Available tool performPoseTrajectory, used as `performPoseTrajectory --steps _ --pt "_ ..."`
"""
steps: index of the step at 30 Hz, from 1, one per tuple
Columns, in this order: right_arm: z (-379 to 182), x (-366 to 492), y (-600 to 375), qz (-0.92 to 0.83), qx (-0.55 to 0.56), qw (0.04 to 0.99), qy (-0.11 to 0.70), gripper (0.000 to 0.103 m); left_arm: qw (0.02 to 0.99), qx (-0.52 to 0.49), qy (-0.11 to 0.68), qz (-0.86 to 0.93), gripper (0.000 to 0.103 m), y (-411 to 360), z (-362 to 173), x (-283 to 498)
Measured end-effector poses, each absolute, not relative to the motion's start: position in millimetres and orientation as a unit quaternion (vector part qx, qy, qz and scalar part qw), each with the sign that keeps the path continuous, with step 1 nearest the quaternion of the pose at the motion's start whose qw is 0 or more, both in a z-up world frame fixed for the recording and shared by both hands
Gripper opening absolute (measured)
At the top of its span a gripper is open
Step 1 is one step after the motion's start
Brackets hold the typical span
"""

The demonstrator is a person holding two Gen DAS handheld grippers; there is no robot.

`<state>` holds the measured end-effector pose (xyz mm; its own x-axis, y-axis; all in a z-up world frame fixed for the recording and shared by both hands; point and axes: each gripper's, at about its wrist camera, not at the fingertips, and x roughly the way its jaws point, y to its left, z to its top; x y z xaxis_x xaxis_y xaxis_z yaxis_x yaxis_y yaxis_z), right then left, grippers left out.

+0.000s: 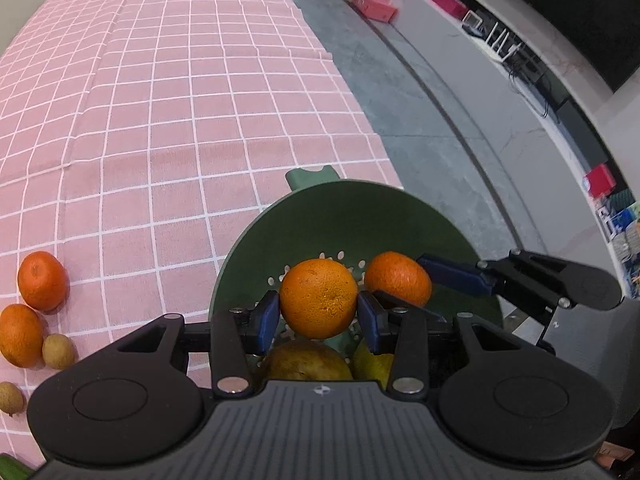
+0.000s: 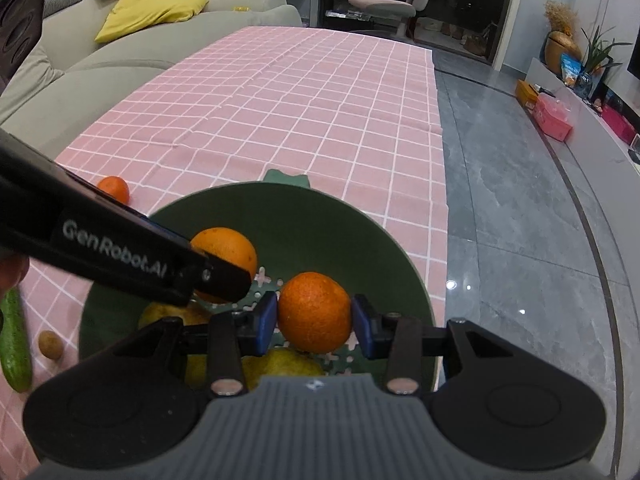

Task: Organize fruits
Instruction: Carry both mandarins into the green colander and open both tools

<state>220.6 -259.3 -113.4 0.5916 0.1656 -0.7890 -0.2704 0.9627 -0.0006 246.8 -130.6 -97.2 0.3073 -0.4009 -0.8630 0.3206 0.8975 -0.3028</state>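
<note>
My left gripper [image 1: 318, 317] is shut on an orange [image 1: 318, 298], its blue pads pressing both sides. My right gripper [image 2: 314, 322] is shut on a second orange [image 2: 314, 312]. Both oranges hang just over the inside of the green colander bowl [image 1: 340, 204], close beside each other. In the right wrist view the left gripper's black body crosses from the left, with its orange [image 2: 228, 250] partly hidden behind it. Yellowish fruits [image 2: 280, 362] lie at the bottom of the bowl [image 2: 304, 208].
Two loose oranges [image 1: 42, 280] [image 1: 20, 334] and two small brown fruits [image 1: 58, 351] [image 1: 10, 398] lie on the pink checked cloth [image 1: 180, 100] left of the bowl. A cucumber [image 2: 14, 340] lies near the cloth's front left. Grey floor [image 2: 520, 200] begins right of the bowl; a sofa [image 2: 100, 72] stands at the left.
</note>
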Motion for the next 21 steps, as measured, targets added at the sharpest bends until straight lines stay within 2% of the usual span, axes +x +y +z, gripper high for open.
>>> performPoseTrajectory --steps 12,21 --pt "-122.2 229.4 -258.0 0.124 -0.069 0.889 0.436 0.038 0.807 -0.009 0.544 -0.23 0.048 -139.9 -103.5 246.4" --pt "-121.0 227.6 -258.4 0.128 -0.061 0.888 0.437 0.039 0.811 -0.03 0.536 -0.233 0.058 -130.5 -99.4 243.2"
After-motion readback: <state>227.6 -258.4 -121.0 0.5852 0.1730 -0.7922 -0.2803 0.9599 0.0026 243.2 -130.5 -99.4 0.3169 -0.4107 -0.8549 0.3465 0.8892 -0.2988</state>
